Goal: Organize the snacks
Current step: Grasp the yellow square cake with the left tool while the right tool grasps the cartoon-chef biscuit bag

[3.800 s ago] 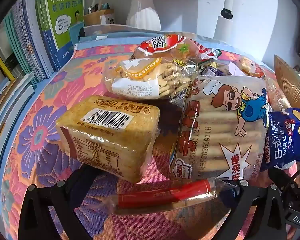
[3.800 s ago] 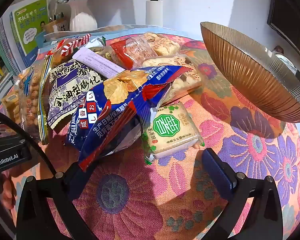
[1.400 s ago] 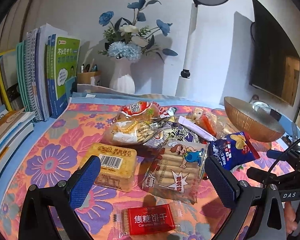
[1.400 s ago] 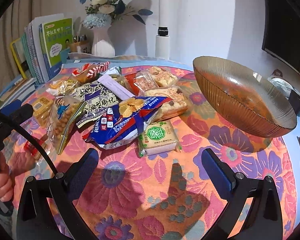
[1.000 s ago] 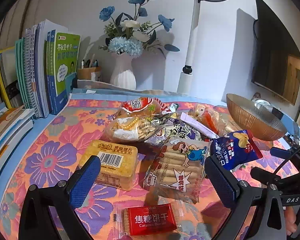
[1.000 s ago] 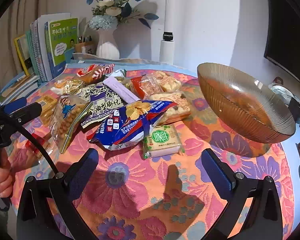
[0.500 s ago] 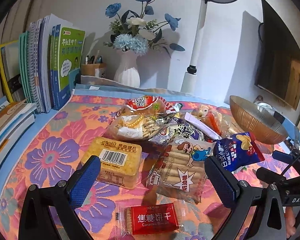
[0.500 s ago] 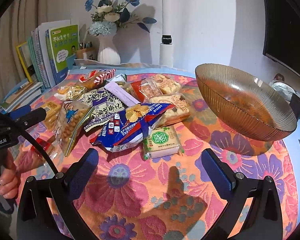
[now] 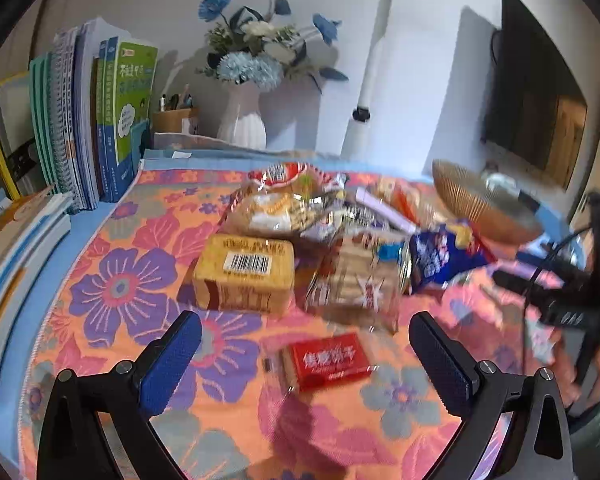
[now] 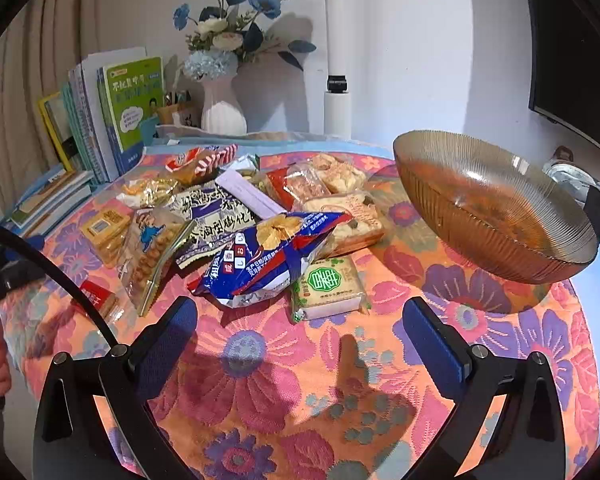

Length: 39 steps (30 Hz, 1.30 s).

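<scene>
Both claws hover wide open and empty: left gripper (image 9: pixel 304 354), right gripper (image 10: pixel 300 338). Snack packets (image 10: pixel 260 256) lie heaped mid-tablecloth (image 10: pixel 260 380); the amber ribbed bowl (image 10: pixel 492 204) sits at its right edge. Pulling the blue chip bag (image 10: pixel 268 254) could topple its overlapping neighbours.

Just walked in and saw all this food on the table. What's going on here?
A person is sorting snacks with a handheld gripper in each hand. Right now the left gripper and the right gripper are both open and empty, above the flowered tablecloth. The snack packets lie in a loose pile, with a red packet apart in front. The ribbed bowl holds no packets yet.
</scene>
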{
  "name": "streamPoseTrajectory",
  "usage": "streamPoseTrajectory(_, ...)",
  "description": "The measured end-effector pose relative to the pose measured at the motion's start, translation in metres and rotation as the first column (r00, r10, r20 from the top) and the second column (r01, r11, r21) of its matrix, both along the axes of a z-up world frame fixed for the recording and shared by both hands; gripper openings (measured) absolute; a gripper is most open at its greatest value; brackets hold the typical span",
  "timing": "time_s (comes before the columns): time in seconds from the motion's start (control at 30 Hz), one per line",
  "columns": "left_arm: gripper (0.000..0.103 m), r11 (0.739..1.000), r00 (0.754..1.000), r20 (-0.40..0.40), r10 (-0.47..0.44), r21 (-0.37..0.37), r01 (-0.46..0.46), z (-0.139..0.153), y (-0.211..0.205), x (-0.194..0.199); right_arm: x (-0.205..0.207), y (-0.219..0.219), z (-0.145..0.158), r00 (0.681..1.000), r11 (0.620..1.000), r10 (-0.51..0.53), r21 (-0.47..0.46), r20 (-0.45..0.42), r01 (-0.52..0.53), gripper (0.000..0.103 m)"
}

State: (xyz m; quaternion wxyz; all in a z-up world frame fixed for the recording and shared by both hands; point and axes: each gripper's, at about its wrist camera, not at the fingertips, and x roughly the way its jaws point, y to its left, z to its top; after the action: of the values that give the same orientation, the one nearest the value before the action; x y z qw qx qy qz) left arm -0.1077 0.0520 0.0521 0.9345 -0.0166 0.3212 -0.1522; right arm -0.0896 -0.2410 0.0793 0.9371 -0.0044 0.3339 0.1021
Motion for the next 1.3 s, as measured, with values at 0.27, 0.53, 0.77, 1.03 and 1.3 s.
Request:
streamPoseTrajectory(0.27, 0.103, 0.994, 0.995, -0.056, 0.081, 0.077, -0.077, 0.011, 0.01, 0.039, -0.005, 0.033, 0.035, 0.979, 0.979, 0.202, 0.01, 0.026, -0.203, 0.103)
streamPoseTrajectory(0.53, 0.103, 0.98, 0.983, -0.169, 0.074, 0.193, -0.041, -0.016, -0.004, 0.081, 0.033, 0.096, 0.044, 0.909, 0.908, 0.415, -0.048, -0.037, -0.416, 0.103)
streamPoseTrajectory(0.77, 0.101, 0.997, 0.955, -0.293, 0.055, 0.061, -0.039, -0.036, 0.014, 0.11, 0.061, 0.133, 0.018, 0.868, 0.857, 0.482, -0.14, -0.12, -0.495, 0.09)
streamPoseTrajectory(1.03, 0.082, 0.999, 0.952, -0.305, 0.037, -0.018, -0.045, -0.038, 0.021, 0.113, 0.075, 0.144, -0.003, 0.845, 0.839, 0.504, -0.13, -0.181, -0.528, 0.087)
streamPoseTrajectory(1.3, 0.078, 0.993, 0.959, -0.279, 0.047, -0.088, -0.074, -0.037, 0.033, 0.108, 0.062, 0.156, -0.013, 0.84, 0.821, 0.505, -0.19, -0.201, -0.539, 0.091)
